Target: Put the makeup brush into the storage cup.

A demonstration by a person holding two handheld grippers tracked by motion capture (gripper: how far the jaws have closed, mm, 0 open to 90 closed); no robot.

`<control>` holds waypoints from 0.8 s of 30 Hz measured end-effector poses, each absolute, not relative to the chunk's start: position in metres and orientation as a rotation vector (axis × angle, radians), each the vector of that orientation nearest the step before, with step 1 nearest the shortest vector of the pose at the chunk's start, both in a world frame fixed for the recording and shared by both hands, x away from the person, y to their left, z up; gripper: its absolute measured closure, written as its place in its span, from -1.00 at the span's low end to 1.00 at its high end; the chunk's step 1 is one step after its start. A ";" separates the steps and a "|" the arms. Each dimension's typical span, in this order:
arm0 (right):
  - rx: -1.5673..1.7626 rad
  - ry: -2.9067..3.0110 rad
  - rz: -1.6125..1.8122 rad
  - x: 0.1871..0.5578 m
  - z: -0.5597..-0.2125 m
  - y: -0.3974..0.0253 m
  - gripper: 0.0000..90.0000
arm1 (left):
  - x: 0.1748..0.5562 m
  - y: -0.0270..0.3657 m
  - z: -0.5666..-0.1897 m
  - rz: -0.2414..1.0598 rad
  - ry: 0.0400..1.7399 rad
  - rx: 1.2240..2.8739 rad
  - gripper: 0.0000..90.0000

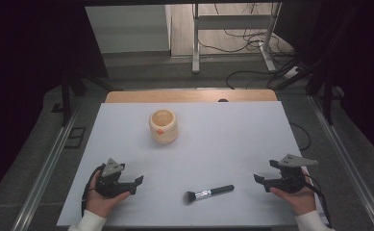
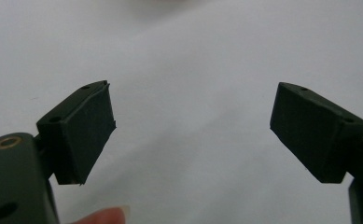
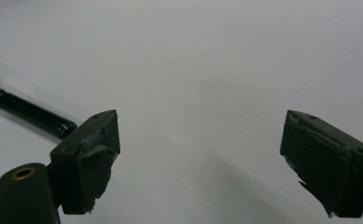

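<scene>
At the near left of the white counter (image 1: 223, 139), my left tool (image 1: 135, 185) rests in my left hand (image 1: 100, 199) with its jaws spread wide and nothing between them, pointing toward the middle. Farther back, left of centre, stands a cream cup (image 1: 164, 126) with a small orange mark on its side, while a black-handled makeup brush (image 1: 208, 193) lies flat near the front edge between the two tools, bristles toward the left. At the near right, my right tool (image 1: 264, 179), held in my right hand (image 1: 297, 197), is likewise released and empty, the brush handle's end lying just beside its jaws.
</scene>
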State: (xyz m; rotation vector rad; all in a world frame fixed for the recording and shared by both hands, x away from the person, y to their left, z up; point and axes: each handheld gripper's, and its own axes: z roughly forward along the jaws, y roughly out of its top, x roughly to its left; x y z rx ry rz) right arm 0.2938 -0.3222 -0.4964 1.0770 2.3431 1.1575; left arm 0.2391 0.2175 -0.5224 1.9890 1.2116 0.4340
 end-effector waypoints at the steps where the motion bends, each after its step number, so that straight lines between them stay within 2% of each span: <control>1: 1.076 2.342 1.160 0.294 -0.496 -0.322 -0.71 | 0.239 0.218 -0.523 0.434 1.209 1.991 -0.68; 24: 1.050 2.374 1.154 0.296 -0.496 -0.321 -0.71 | 0.241 0.217 -0.524 0.444 1.199 2.016 -0.72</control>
